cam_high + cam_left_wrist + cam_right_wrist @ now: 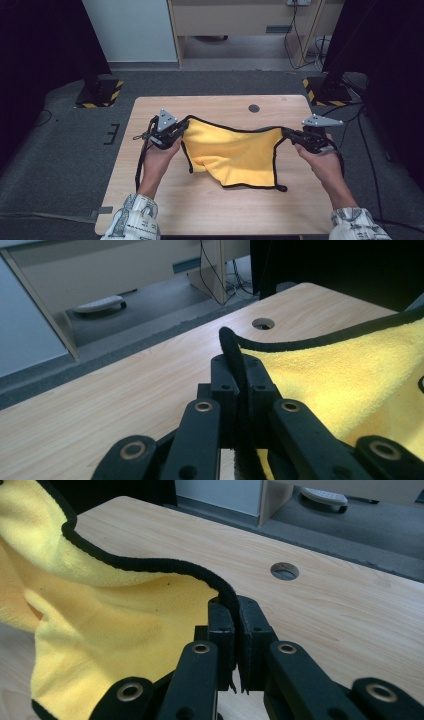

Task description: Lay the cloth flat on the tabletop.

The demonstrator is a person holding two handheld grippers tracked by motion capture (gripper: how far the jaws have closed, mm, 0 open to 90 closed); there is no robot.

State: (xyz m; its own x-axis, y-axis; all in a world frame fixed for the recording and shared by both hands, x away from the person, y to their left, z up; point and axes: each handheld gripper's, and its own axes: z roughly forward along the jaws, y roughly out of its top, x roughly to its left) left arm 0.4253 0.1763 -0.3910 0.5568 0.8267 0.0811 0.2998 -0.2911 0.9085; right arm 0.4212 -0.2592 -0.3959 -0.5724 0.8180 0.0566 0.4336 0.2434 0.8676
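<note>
Both grippers, left (176, 131) and right (294, 136), clamped on yellow cloth (235, 152) black-hemmed corners; grip is thin hem only, corner may slip if pulled taut.

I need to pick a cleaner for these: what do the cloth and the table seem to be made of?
The cloth looks like soft yellow microfibre or fleece: a fuzzy, matte nap, with a stitched black edging. The table looks like light wood or wood-look laminate: visible grain and a smooth, low-sheen top. Which one, I can't tell.
</note>
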